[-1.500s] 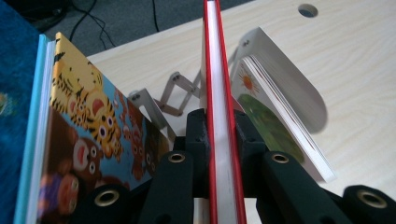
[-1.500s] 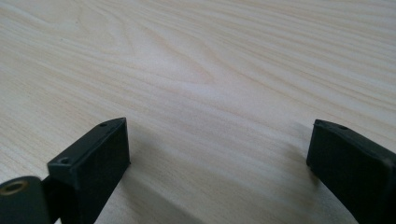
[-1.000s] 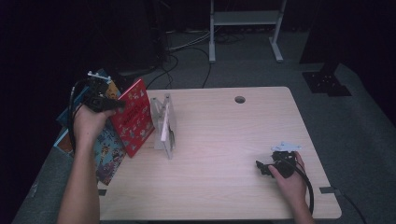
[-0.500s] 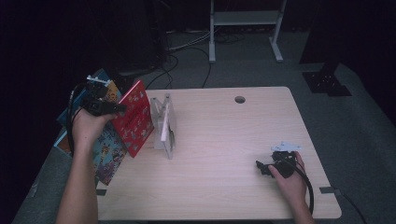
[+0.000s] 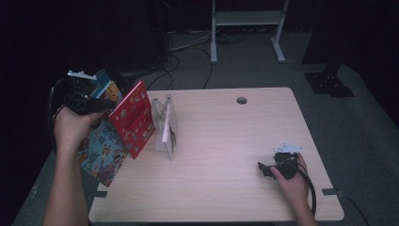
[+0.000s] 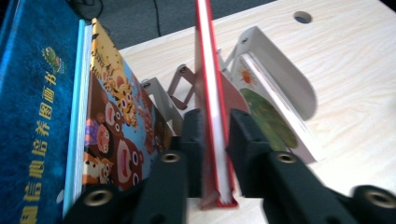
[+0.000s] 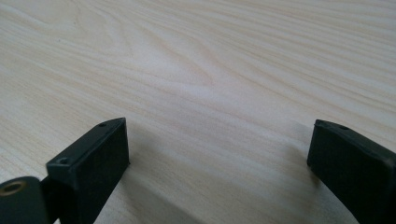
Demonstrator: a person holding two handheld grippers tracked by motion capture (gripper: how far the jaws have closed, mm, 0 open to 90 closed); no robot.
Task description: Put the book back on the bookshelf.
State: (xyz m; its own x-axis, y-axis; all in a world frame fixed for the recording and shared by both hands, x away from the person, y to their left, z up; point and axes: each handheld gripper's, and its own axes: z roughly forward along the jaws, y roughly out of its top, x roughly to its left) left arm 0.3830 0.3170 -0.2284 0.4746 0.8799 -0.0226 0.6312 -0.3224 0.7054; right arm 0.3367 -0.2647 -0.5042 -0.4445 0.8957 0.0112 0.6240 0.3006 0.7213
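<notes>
A thin red book [image 6: 212, 93] stands on edge, tilted, to the left of a metal bookstand [image 5: 165, 123]. My left gripper [image 6: 215, 140] is shut on its top edge, both pads pressing its covers. Its jaws have just been closing with the red book between them. From above, the left gripper [image 5: 101, 104] reaches in from the table's left side to the red book [image 5: 134, 120]. Near the front right of the table [image 5: 226, 197], my right gripper [image 5: 263, 168] rests with its jaws wide apart. Nothing lies between the right gripper's [image 7: 219, 149] jaws but bare wood.
A book with cartoon bears [image 6: 116, 126] and a blue book [image 6: 32, 116] lean just left of the red one. A white picture book [image 6: 266, 107] sits in the bookstand [image 6: 280, 60]. A cable hole [image 5: 242, 100] is at the table's far edge.
My left hand and its gripper have risen a little and shifted slightly left, still at the red book. The right hand has stayed put.
</notes>
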